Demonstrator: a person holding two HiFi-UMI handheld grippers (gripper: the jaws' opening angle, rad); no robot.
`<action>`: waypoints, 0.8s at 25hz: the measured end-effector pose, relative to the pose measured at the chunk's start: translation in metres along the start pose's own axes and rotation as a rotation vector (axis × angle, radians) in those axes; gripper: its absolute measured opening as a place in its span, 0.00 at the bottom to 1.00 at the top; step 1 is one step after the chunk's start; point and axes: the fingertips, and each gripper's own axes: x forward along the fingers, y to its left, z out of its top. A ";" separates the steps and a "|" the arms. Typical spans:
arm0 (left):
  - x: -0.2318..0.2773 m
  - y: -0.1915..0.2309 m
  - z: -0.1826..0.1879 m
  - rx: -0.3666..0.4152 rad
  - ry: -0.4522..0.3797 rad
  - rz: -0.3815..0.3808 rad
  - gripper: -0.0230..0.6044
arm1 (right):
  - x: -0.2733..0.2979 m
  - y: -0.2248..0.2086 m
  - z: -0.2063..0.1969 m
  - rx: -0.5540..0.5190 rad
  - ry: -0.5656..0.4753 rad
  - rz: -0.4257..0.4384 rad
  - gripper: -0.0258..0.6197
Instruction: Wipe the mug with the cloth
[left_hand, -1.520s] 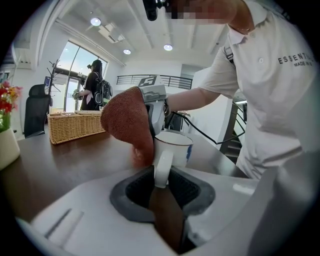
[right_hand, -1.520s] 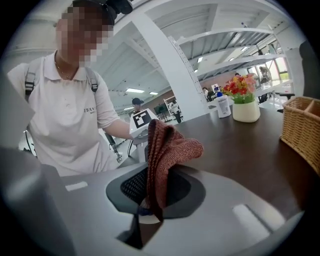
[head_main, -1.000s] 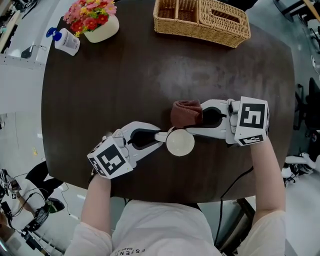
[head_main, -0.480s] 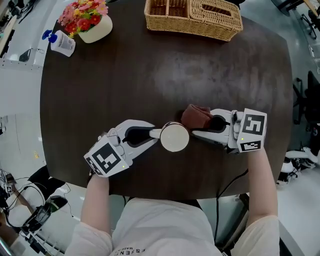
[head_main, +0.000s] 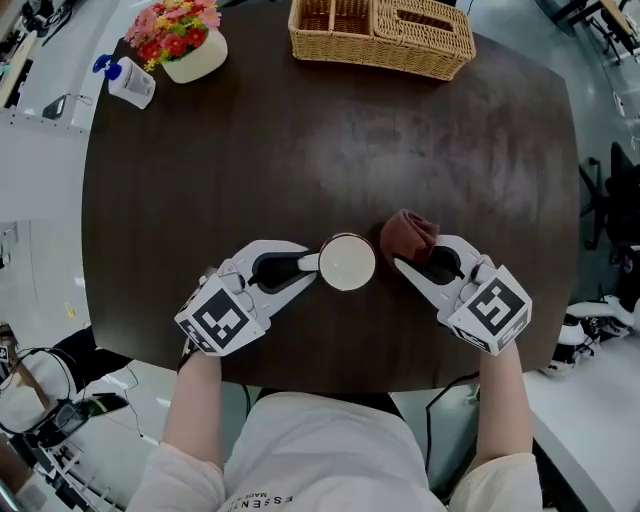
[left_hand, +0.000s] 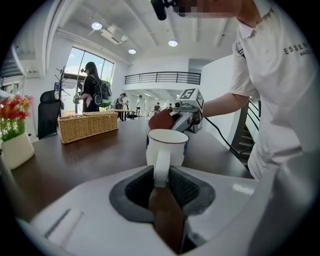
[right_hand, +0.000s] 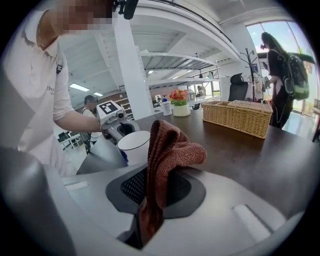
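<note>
Two tongs work at an upright mug (head_main: 347, 262) near the front of the dark bench (head_main: 300, 150).
Left tongs (head_main: 311, 265) are clamped on the mug's handle, which points to the person's left. Right tongs (head_main: 405, 255) pinch a bunched rust cloth (head_main: 408, 235) just beside its right wall. Wicker basket (head_main: 380, 35), flower pot (head_main: 180, 45) and bottle (head_main: 125, 82) stand well apart at the far edge. Only the gripper views show the mug's blue-marked side.

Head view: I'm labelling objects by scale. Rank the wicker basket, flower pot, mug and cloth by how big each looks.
1. Wicker basket
2. Flower pot
3. Mug and cloth: they look too alike in size to rank.
</note>
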 end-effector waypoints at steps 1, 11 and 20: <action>0.001 -0.001 0.000 0.019 0.007 -0.001 0.16 | 0.000 0.001 -0.002 0.003 0.013 -0.023 0.17; 0.010 -0.010 0.013 0.183 -0.015 -0.022 0.15 | 0.006 0.014 -0.016 0.050 0.068 -0.078 0.17; -0.009 -0.008 0.069 0.108 -0.214 -0.009 0.14 | -0.001 0.009 -0.028 0.080 0.086 -0.146 0.17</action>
